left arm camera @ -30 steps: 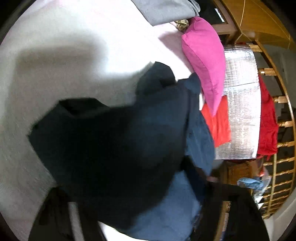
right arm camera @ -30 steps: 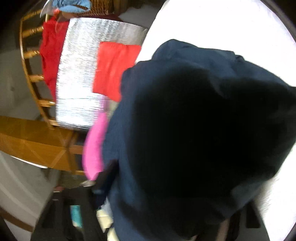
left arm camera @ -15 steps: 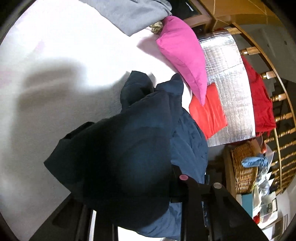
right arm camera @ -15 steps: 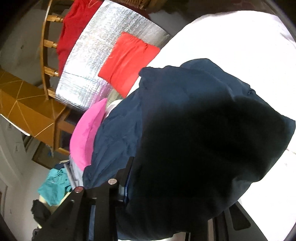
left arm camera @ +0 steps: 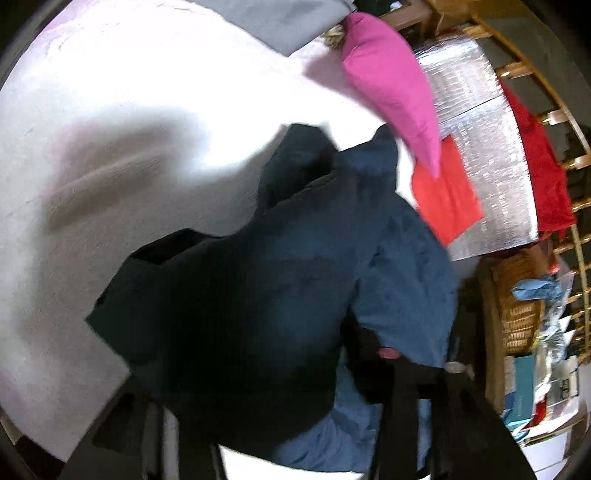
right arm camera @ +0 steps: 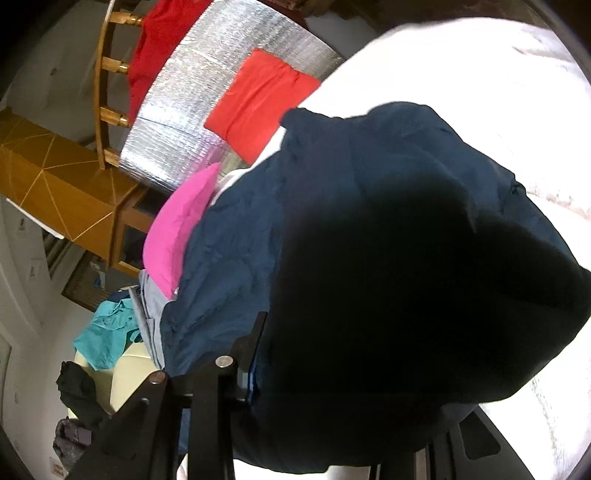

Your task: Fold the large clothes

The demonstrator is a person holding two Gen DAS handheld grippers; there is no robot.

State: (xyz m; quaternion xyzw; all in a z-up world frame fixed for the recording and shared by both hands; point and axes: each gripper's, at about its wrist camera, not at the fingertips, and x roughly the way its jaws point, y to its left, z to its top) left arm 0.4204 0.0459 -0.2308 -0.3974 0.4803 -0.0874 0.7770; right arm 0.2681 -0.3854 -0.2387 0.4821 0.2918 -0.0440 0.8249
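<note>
Since a second ago the navy garment [left arm camera: 280, 295] has slid lower in the left view, uncovering more white bed [left arm camera: 110, 110]; it drapes over both grippers above that bed. Left gripper [left arm camera: 258, 435] jaws are opening, right gripper [right arm camera: 332, 424] jaws opening slightly, cloth between both; grip unclear. Beyond the garment lies a pink pillow [left arm camera: 391, 85]

One navy garment [left arm camera: 280, 295] was draped across the white bed [left arm camera: 110, 92]. One pink pillow [left arm camera: 391, 85], one orange-red folded cloth [left arm camera: 447, 195], one silver foil sheet [left arm camera: 487, 147], one wicker basket [left arm camera: 517, 306], one teal garment [right arm camera: 107, 332] and one grey one [left arm camera: 280, 22] were counted.
</note>
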